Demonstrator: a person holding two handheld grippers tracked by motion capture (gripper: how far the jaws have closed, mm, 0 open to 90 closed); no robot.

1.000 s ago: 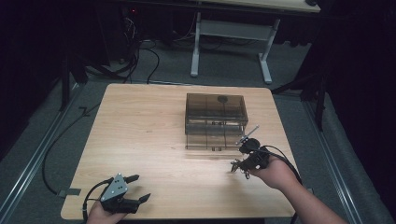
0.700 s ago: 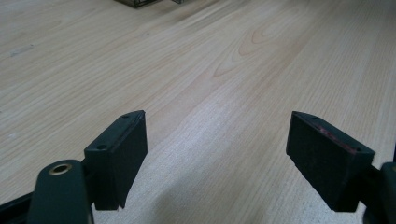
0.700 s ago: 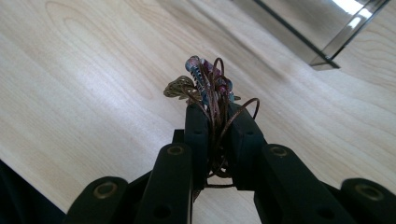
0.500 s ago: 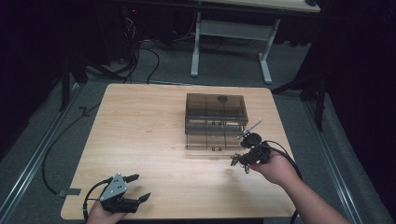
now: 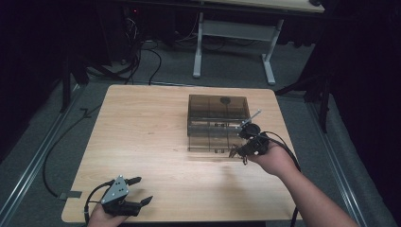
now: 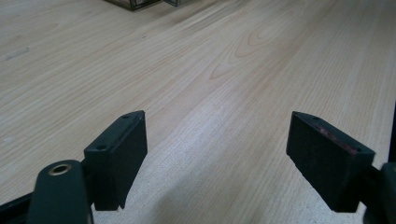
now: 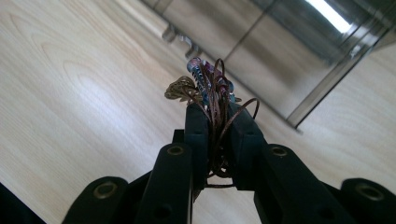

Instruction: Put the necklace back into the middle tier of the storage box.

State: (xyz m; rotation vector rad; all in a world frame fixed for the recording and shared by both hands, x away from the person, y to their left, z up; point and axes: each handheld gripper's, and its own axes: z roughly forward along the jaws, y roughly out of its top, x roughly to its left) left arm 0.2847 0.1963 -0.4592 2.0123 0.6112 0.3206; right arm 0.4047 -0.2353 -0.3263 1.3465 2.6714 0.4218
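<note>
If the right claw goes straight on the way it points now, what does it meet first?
Probably the smoky clear box just ahead of the right claw, which is shut on a bundle of thin cord. Depth is unclear.

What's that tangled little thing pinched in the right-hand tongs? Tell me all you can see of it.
It is a bundle of thin brown cord looped several times, carrying blue and pink beads and a small brass-coloured leaf-like charm. It looks like jewellery, a bracelet or necklace perhaps. The right tongs clamp it, lifted off the table, near the smoky clear box.
</note>
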